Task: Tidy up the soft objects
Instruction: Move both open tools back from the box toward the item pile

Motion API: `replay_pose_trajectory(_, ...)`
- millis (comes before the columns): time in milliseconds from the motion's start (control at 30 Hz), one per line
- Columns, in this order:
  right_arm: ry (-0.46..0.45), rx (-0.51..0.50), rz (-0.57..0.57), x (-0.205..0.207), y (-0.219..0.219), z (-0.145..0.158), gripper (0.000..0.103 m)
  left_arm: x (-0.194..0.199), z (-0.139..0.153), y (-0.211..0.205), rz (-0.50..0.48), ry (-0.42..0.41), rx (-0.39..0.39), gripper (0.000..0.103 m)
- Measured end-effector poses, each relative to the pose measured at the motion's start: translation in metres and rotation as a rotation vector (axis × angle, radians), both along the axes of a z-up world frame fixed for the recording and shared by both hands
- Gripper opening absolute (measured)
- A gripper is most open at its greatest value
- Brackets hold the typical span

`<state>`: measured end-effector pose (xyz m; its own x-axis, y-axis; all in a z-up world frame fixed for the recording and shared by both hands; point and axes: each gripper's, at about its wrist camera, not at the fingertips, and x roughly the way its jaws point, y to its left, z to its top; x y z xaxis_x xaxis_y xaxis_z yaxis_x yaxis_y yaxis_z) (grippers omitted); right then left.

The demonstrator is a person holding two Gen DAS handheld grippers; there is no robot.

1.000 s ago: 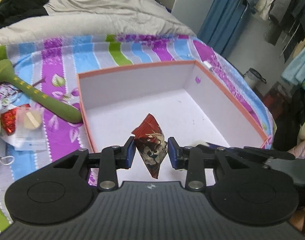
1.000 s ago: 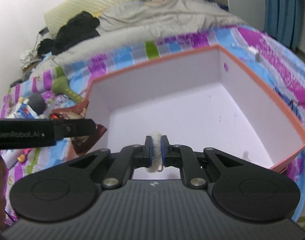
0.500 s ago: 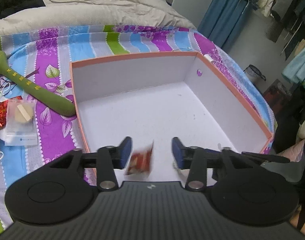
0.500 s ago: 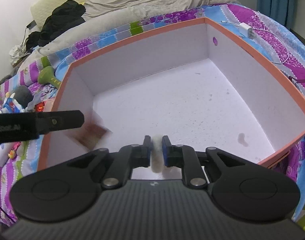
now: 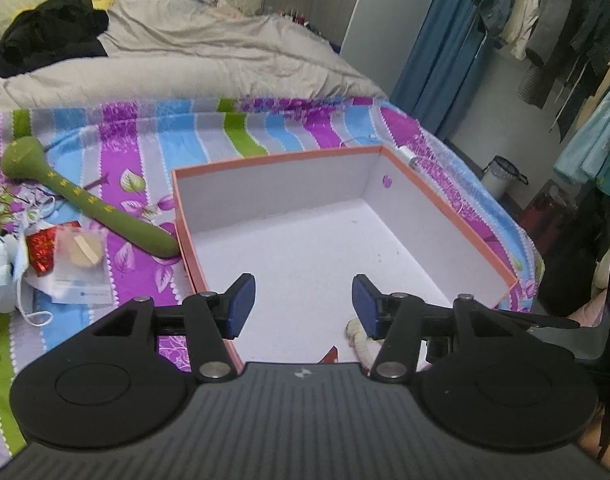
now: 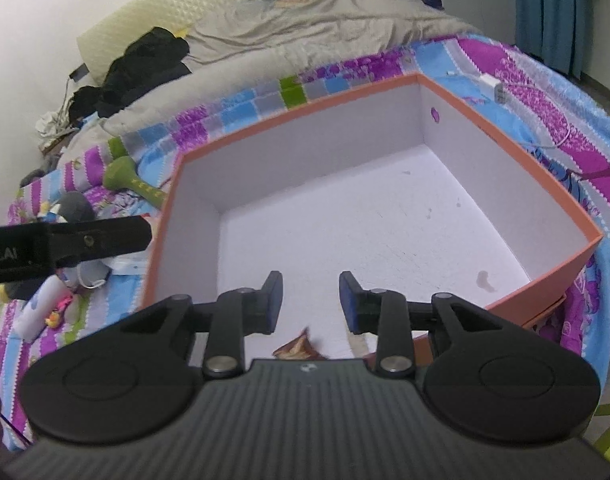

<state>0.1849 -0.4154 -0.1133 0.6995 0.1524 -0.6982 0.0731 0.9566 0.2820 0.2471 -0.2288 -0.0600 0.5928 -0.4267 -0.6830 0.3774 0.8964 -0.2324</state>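
An orange box with a white inside lies on the striped bedspread. My left gripper hangs over its near left corner, jaws opening, nothing between them. Just below it, a tip of the red snack packet and part of a white round pad show on the box floor. My right gripper is over the near edge of the box, its jaws opening and empty too. The packet lies beneath it, mostly hidden by the gripper body. The left gripper's finger shows at the left of the right wrist view.
A green plush stick lies left of the box, with a red wrapper, a clear bag holding a beige puff and a face mask beside it. A grey quilt and black clothes lie behind. A white charger lies beyond the box's far corner.
The left gripper let go of the red packet, which dropped into the box, then rose. The right gripper opened and released the white pad onto the box floor.
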Motion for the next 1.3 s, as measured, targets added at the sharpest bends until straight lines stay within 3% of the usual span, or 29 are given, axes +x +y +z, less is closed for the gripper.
replay_pose_trajectory(600,-0.144,-0.021,0.055,-0.058,0.043,0.055,0.034,-0.075,0.045,0.063,0.066,-0.09,-0.029,0.06)
replay_pose_trajectory(1300,-0.196,-0.025,0.164,-0.098,0.095,0.068,0.035,-0.132,0.053,0.132,0.174,-0.105,-0.036,0.06)
